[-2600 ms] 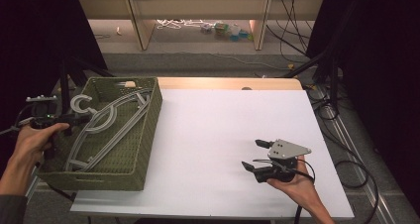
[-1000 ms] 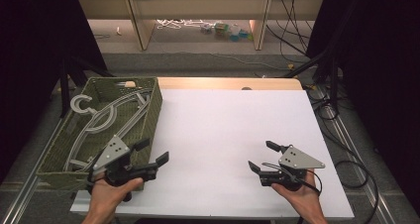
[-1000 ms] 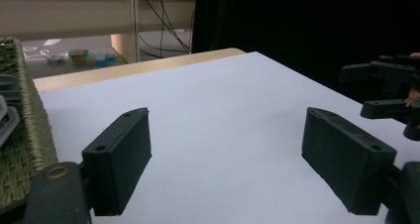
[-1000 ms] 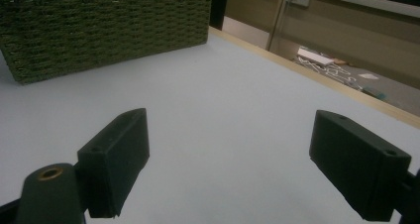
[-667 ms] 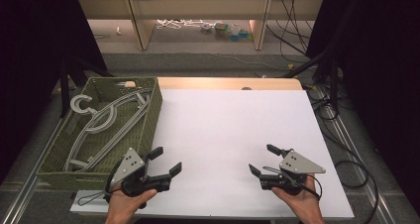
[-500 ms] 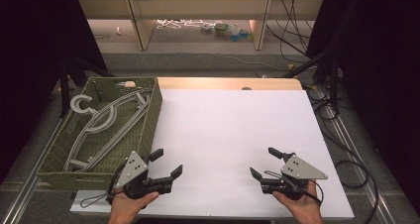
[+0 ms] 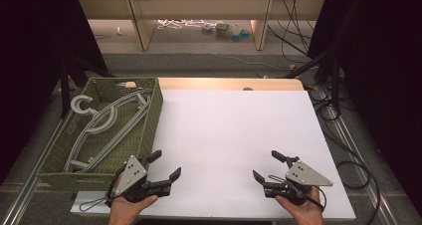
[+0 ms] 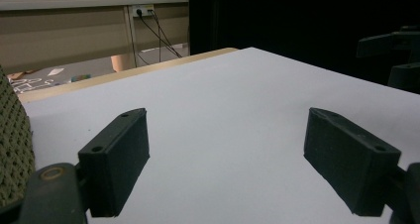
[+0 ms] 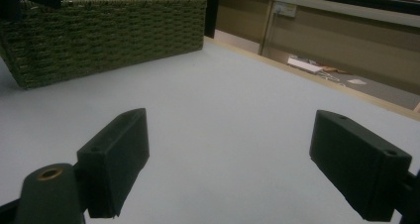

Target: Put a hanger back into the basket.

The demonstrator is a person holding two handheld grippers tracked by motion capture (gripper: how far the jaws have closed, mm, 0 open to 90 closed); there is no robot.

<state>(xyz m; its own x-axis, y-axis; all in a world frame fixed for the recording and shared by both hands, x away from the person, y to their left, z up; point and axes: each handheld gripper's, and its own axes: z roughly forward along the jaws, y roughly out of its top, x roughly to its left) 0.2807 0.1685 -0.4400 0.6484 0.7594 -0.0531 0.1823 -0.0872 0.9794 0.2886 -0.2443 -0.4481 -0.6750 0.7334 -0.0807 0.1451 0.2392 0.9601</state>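
An olive woven basket (image 7: 155, 114) stands at the table's left and holds several grey clothes hangers (image 7: 107, 123). My left gripper (image 7: 166, 164) rests low over the white table top (image 7: 234, 130) by the basket's near right corner, open, with nothing between its jaws. My right gripper (image 7: 264, 164) sits near the front edge on the right, also open and empty. In the left gripper view the left gripper (image 8: 233, 159) has bare white surface between its pads, and the basket wall (image 8: 12, 149) is at the left edge. The right gripper view shows the right gripper (image 9: 237, 164) wide apart, with the basket (image 9: 109, 30) far off.
A wooden strip (image 7: 229, 83) borders the table's far edge. Beyond it a low shelf unit has clutter (image 7: 224, 30) on the floor beneath it. Cables (image 7: 348, 155) trail along the floor to the right. Tripod legs (image 7: 67, 80) stand behind the basket's left side.
My left hand has come away from the basket's left side and brought its gripper to the table's near edge, right of the basket. The right gripper slid slightly nearer the front edge.
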